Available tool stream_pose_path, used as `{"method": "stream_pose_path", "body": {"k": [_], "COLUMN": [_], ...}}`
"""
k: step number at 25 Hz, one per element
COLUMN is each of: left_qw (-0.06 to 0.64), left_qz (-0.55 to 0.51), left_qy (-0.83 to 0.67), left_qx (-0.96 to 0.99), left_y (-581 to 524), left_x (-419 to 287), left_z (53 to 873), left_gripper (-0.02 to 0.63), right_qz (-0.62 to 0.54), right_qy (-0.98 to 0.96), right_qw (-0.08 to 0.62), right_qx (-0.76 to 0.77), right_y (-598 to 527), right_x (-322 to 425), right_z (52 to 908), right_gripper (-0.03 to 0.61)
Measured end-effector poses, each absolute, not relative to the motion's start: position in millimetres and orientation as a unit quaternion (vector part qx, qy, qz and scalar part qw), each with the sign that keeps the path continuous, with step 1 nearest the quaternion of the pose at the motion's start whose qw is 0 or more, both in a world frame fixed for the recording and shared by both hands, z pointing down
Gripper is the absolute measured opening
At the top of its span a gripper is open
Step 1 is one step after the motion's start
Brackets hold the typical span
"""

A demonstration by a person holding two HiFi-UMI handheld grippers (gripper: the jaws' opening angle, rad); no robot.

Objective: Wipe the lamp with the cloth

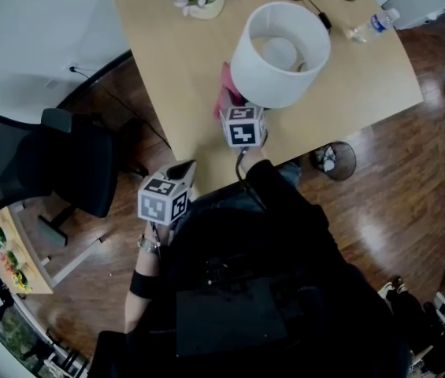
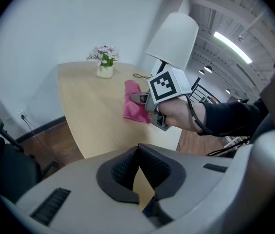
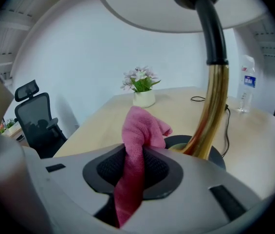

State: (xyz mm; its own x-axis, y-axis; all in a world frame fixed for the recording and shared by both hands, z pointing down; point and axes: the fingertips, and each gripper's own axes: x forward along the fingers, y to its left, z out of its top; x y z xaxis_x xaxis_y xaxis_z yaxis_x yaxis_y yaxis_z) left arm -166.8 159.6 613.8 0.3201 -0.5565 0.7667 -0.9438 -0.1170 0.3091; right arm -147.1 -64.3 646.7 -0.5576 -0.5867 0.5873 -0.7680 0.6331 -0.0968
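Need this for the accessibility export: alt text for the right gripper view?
Right gripper shut on a pink cloth, just beside the lamp's brass stem, white shade overhead. Behind on the wooden table: flower pot and water bottle; black office chair at left.

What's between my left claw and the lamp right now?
The left gripper view shows bare tabletop, then the right claw shut on the pink cloth; the lamp stands behind them.
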Motion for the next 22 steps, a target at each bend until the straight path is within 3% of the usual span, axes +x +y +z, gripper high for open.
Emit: {"method": "stream_pose_path", "body": {"k": [6,22], "left_qw": [0.401,0.393], "left_qz": [0.242,0.249], "left_qy": [-0.531,-0.498], "left_qx": [0.706,0.732], "left_y": [162,115], "left_x": [-171,-101], "left_z": [617,608], "left_gripper": [-0.008,-0.008], "right_qz": [0.168,0.144], "right_qy": [-0.863,-0.876], "right_qw": [0.282,0.325], "right_qx": [0.385,0.325], "right_y": [-53,-46], "right_x": [-142,-68], "right_z": [656,654], "right_gripper": [0.089,0.089]}}
